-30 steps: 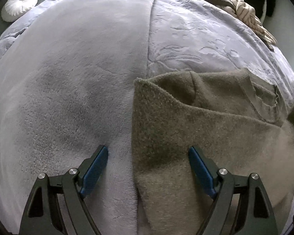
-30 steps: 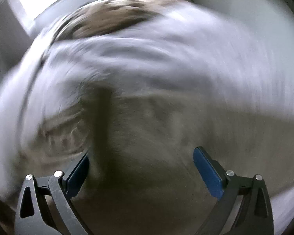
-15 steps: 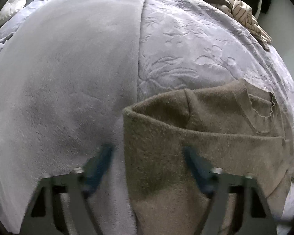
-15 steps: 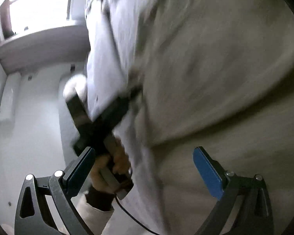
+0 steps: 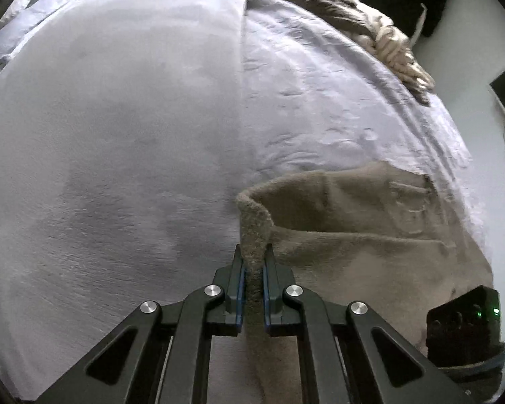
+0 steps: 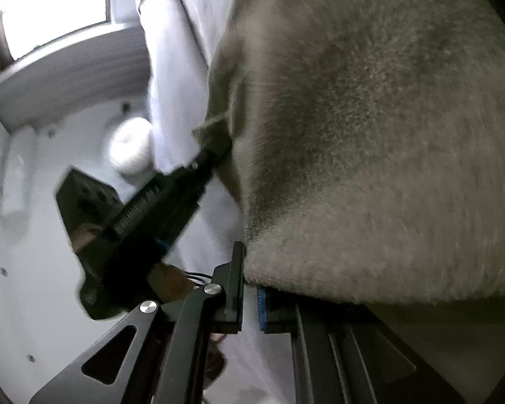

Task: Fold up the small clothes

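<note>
A fuzzy olive-brown garment [image 5: 353,235] lies on the bed at the lower right of the left wrist view, one corner pulled up into a ridge. My left gripper [image 5: 253,262] is shut on that raised edge. In the right wrist view the same garment [image 6: 370,151] fills the right side, close up. My right gripper [image 6: 250,266] is shut on its lower edge; the right finger is covered by the cloth. The left gripper [image 6: 215,149] shows there too, pinching the garment's far edge.
A pale plush blanket [image 5: 118,134] covers the bed's left half and an embossed quilt [image 5: 336,101] its right. A heap of brown and striped clothes [image 5: 353,17] lies at the far right edge. A white round cushion [image 6: 131,148] and a window [image 6: 57,10] show beyond.
Both grippers have closed from wide open onto the garment's edge. The right gripper has swung round to the garment's side, and the left corner has lifted into a ridge.
</note>
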{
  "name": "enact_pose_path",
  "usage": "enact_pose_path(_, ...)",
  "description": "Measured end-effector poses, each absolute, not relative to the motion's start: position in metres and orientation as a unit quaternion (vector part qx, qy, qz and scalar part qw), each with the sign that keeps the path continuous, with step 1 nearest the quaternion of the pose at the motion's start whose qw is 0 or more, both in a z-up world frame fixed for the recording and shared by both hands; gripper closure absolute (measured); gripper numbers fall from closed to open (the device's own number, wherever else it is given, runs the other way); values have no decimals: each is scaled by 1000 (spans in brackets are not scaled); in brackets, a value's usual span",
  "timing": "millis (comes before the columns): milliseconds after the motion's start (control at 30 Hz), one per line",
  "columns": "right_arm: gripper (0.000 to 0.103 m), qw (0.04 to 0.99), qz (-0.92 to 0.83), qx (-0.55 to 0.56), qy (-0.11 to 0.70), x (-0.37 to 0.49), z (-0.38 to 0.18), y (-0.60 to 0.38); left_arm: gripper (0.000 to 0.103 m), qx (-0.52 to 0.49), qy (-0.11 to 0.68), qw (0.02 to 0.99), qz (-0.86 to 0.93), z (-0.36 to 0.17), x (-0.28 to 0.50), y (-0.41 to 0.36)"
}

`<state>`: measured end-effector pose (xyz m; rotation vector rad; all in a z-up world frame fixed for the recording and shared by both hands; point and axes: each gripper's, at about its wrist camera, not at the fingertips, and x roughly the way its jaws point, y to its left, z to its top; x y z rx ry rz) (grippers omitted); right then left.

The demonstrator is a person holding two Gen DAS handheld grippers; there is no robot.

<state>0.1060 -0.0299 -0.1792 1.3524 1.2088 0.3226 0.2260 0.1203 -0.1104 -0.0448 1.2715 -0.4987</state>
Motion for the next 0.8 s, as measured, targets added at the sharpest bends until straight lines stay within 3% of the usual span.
enact_pose_path(33, 91, 597, 136, 577, 540, 105, -182, -26, 94, -20, 591, 774, -225, -116, 227, 123)
enact_pose_path(100, 73, 595, 144, 568, 550, 107, -175, -28, 94, -28, 598, 770, -220, -128, 229, 132)
enact_pose_path(133, 51, 605, 148, 559, 547, 101, -166, -34, 94, -39, 598, 769, -221, -131, 229, 136)
enact_pose_path(167, 36, 625, 145, 545, 540, 93, -152, -47, 94, -48, 597, 769, -223, -132, 229, 138)
enact_pose_path(300, 35, 701, 22, 505, 503, 44, -114, -132, 94, -45, 598, 769, -222, -133, 230, 135)
enact_pose_path(433, 35, 698, -98, 536, 464, 10, -110, -212, 93, -43, 595, 771, -221, -133, 229, 133)
enact_pose_path(500, 40, 680, -111, 577, 439, 13, -118, -237, 93, -43, 595, 772, -219, -133, 228, 137)
enact_pose_path(567, 95, 695, -109, 555, 445, 25, -116, -246, 93, -41, 595, 773, -217, -132, 227, 136)
enact_pose_path(700, 95, 803, -104, 392, 437, 48, -66, -251, 93, -38, 595, 774, -212, -130, 227, 134)
enact_pose_path(800, 95, 788, -118, 387, 464, 44, -78, -263, 93, -36, 594, 776, -210, -130, 227, 133)
